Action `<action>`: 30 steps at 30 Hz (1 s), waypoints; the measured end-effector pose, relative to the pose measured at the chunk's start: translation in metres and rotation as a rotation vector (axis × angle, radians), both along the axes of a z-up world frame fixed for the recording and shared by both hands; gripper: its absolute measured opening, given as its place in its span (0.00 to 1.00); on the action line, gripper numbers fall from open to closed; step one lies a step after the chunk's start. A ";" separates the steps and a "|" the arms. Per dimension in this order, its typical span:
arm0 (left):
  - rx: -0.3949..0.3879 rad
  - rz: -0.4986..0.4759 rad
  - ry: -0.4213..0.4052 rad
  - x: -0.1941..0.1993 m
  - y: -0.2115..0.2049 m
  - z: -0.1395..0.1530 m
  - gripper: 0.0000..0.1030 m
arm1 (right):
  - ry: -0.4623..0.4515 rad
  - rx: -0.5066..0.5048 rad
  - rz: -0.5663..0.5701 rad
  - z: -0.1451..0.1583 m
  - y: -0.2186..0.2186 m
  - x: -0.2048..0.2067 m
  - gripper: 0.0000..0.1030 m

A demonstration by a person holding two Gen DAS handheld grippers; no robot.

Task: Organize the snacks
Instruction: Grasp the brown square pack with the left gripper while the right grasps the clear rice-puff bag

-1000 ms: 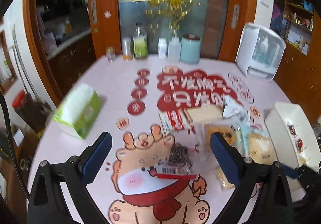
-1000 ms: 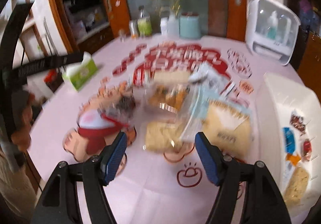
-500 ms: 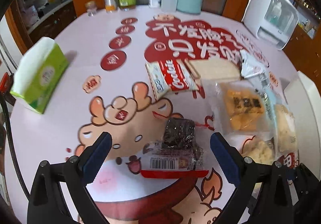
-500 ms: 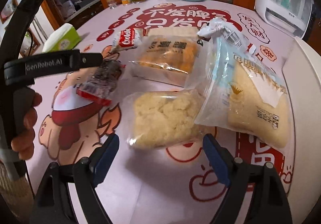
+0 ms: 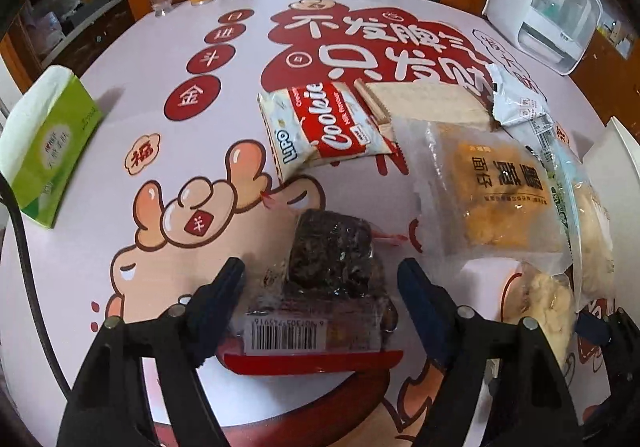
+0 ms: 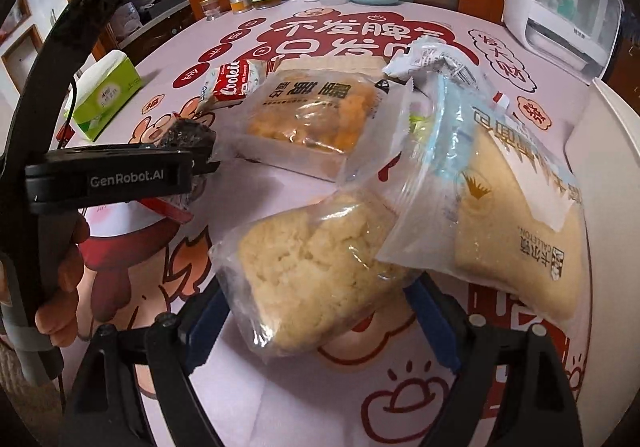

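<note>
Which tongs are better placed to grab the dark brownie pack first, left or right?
Left. The left tongs are open and straddle the brownie pack. The right tongs are open around the pale cake bag, well off to the side.

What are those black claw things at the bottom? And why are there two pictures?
They are grabbers, like big tongs. A person holds one in each hand, and each carries a little camera looking out along its two fingers, so you get one picture per hand.

The left gripper has a finger on each side of a dark cake pack; I can't tell whether it is squeezing. The right gripper is open around a pale bread bag.

On the pink table lie more snacks, such as a cookie pack, plus a green tissue box.
</note>
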State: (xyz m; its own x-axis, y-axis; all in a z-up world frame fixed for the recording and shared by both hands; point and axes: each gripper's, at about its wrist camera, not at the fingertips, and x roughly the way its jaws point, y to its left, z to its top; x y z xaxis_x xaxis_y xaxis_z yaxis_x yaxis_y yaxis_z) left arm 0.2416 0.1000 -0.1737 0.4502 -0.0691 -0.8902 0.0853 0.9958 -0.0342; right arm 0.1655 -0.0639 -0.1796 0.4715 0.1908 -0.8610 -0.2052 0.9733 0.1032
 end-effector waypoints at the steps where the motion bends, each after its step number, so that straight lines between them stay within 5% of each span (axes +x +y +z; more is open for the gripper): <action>1: -0.009 -0.006 -0.013 -0.002 0.000 0.002 0.63 | 0.000 0.001 0.000 0.000 0.000 0.001 0.84; 5: -0.024 -0.007 -0.057 -0.010 -0.001 0.013 0.45 | -0.023 -0.019 -0.014 0.001 -0.002 0.000 0.72; 12: -0.040 0.031 -0.054 -0.037 0.009 0.021 0.43 | -0.025 0.001 -0.015 0.003 -0.005 -0.005 0.67; 20: -0.039 0.014 -0.143 -0.101 0.010 0.073 0.43 | -0.060 0.060 0.091 0.035 0.006 -0.050 0.66; 30: -0.105 -0.100 -0.329 -0.158 -0.042 0.171 0.43 | -0.348 0.073 0.061 0.132 -0.034 -0.115 0.67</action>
State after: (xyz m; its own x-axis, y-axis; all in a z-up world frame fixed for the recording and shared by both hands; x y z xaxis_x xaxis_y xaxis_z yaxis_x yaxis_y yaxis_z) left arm 0.0839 0.0584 -0.0028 0.6982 -0.2108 -0.6841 0.2054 0.9745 -0.0907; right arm 0.0507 -0.0983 -0.0472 0.7200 0.2822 -0.6340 -0.2975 0.9509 0.0854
